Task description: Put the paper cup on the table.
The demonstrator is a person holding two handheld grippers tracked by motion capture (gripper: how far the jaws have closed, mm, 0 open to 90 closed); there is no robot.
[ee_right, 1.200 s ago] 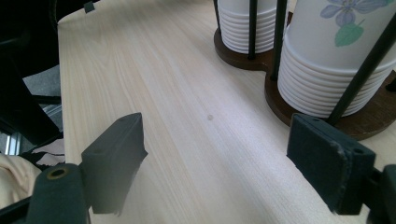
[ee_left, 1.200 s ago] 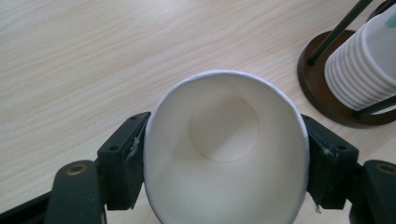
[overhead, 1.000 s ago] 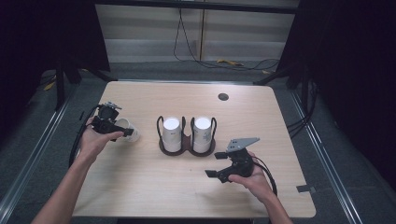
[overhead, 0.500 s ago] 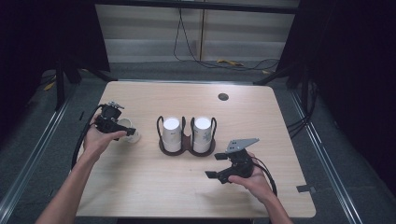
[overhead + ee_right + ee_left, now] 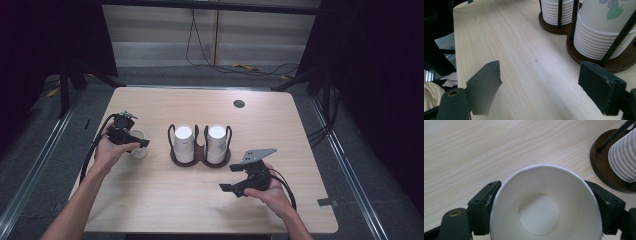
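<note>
Pale woodgrain table point(image 5: 200, 200); L hand-held gripper point(image 5: 544, 202) clamps smooth white paper cup point(image 5: 544, 205); R hand-held gripper point(image 5: 549, 85) wide.

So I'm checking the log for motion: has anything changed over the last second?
Barely. The left tool stays shut on the white paper cup, edging slightly toward the dark wooden cup holder. The right tool stays open, clear of the table, and the two stacks of white cups haven't moved.

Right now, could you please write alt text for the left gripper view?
An empty white paper cup, seen from above, sits between the two black jaws of the left tool. Behind it lies the wooden table, with the brown cup holder at right.
</note>
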